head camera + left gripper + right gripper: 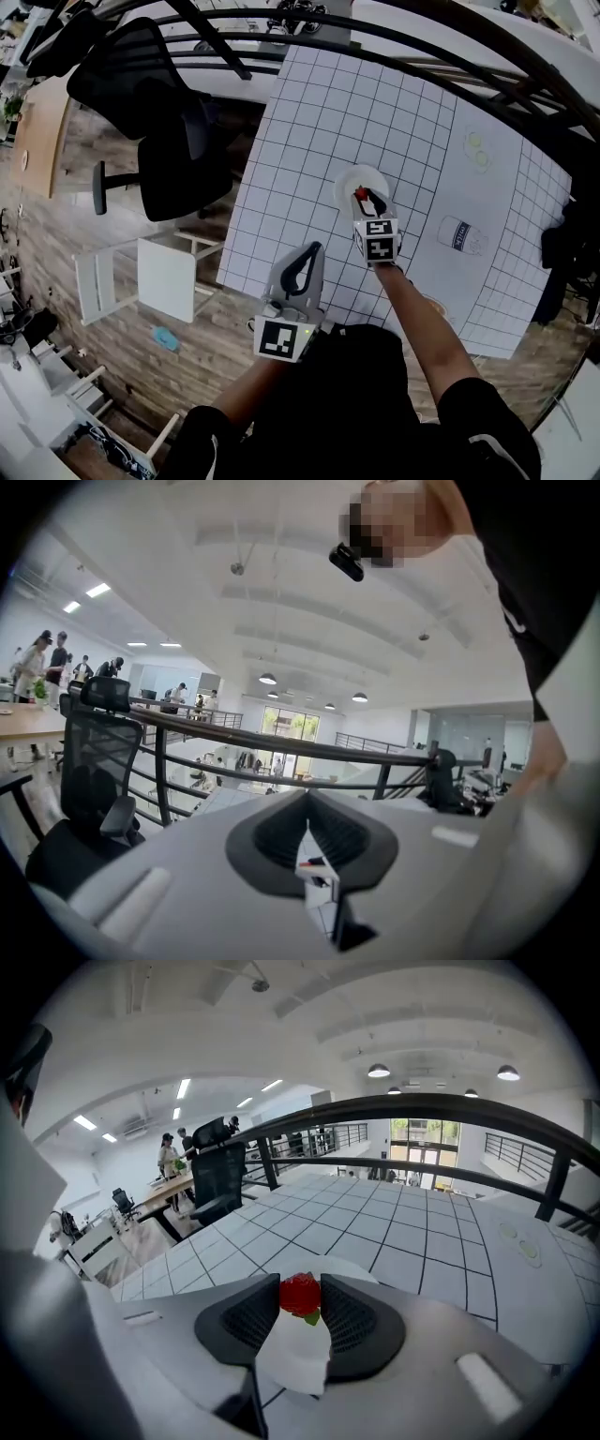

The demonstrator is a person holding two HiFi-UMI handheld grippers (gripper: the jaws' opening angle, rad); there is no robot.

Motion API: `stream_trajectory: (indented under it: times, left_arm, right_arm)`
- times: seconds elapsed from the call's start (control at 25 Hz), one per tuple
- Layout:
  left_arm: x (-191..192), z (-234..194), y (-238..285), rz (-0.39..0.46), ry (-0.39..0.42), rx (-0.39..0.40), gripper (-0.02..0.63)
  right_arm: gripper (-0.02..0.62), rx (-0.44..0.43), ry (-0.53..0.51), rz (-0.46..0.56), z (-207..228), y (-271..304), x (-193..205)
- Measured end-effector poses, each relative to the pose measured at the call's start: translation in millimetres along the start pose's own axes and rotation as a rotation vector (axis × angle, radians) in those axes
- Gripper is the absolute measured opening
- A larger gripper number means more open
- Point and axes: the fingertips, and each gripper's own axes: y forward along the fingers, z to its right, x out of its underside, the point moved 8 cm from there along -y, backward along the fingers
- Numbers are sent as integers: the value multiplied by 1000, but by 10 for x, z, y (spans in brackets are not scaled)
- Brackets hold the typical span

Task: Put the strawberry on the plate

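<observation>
item: right hand-held gripper (300, 1290), clenched on the strawberry (300, 1293); the red fruit sits between the two dark ribbed pads at their tips, green leaf end turned downward. location: in the head view the strawberry hangs over the white plate (351, 177), which lies on the grid-marked tabletop (319, 112); whether fruit and plate touch cannot be told. in the right gripper view the plate's rim shows just beyond the jaws. item: left hand-held gripper (312, 250), jaws closed together on nothing, held near the tabletop's near edge, well apart from the plate. also present: a black office chair (164, 122) on the wooden floor beside the tabletop. step in hand, as judged: delivery of the strawberry, close to its end, the fruit being already above the target. next move calls for: a short, gentle lowering until the fruit rests within the plate's rim, then parting the jaws and lifting clear without nudging it off the plate.
</observation>
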Motion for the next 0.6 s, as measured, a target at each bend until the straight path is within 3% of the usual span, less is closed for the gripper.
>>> stream_trajectory:
  times: [0.2,0.44,0.6]
  left_arm:
    - [52,-104,-77,5,20,-27,9]
    - [123,-142,-139,-31,2,-40,9]
    - [129,-186,-244,18,22,-84,8]
  right_arm:
    - [133,-36,-35,-53,-42,236,127]
    - [133,-16,-45,-87,38,362,230]
    - [133,15,-55,-76,58,397,258]
